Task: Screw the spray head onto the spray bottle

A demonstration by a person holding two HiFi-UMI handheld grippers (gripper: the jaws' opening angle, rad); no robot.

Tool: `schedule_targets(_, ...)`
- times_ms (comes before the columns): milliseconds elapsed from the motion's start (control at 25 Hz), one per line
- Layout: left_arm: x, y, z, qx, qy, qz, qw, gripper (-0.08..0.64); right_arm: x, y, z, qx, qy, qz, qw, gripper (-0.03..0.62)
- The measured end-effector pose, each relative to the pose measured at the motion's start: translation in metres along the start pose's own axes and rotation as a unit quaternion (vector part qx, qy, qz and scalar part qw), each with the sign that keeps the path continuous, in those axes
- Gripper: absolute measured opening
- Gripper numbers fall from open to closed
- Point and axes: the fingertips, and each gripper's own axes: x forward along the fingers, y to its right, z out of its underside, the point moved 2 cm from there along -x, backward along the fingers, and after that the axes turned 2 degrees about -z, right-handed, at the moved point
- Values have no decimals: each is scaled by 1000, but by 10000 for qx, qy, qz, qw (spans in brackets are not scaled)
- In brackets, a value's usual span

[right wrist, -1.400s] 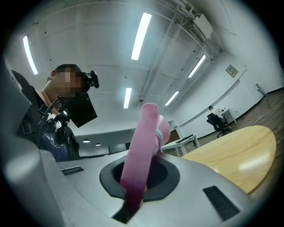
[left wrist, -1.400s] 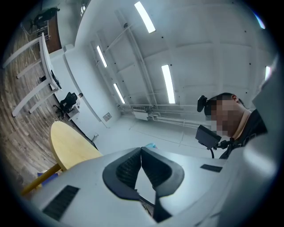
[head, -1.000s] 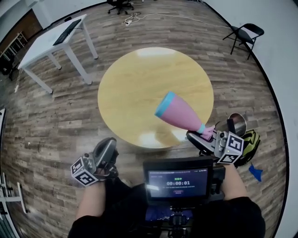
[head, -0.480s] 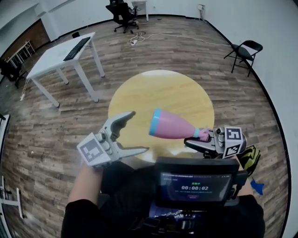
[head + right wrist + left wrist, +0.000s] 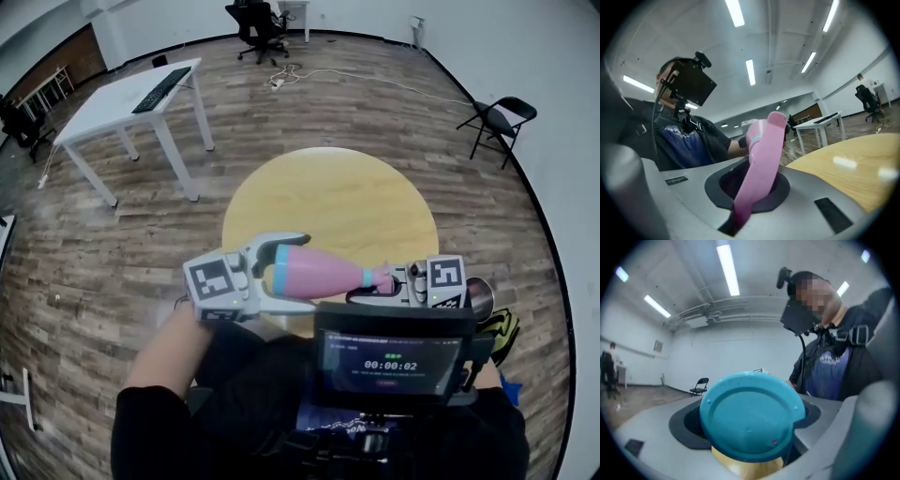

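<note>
Pink with a teal base, the bottle (image 5: pixel 319 277) lies level in the air above the near edge of the round yellow tabletop (image 5: pixel 328 183). Its base points left and its narrow end points right.

The right claw (image 5: pixel 375 284) is clamped on the narrow end. In the right gripper view the pink body runs out from between the two jaws, pinched tight, and widens away from the camera.

The left claw (image 5: pixel 298 272) has just been opening its jaws, and they stand wide apart with the bottle's base (image 5: pixel 750 420) between them. In the head view one jaw reaches past the far side of the teal rim and the other past the near side. The left gripper view looks straight at the flat teal disc, which fills the middle of the gap. Whether either pad touches the rim cannot be told.

Both claws point level and face each other along the bottle, the left one's marker cube (image 5: pixel 214 279) at the left and the right one's cube (image 5: pixel 447 274) at the right. A dark screen (image 5: pixel 389 352) sits just near of the bottle, at the person's chest.

Around the tabletop is wood floor (image 5: pixel 112 234). A white table (image 5: pixel 131 89) stands at the far left and a folding chair (image 5: pixel 497 114) at the far right, both well apart from the bottle.
</note>
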Motion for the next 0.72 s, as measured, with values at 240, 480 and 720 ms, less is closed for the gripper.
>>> schedule_targets(240, -16, -29, 16, -3896, 469, 396, 9189, 499, 11, 7, 1, -1435, -658, 642, 9854, 5)
schedule_targets(480, -5, -7, -14, -1625, 457, -287, 9852, 505, -21, 6, -11, -372, 482, 480, 9970, 3)
schedule_targets(720, -6, 4, -4, 1396, -521, -848, 9852, 505, -35, 19, 10, 1053, 837, -322, 9904, 3)
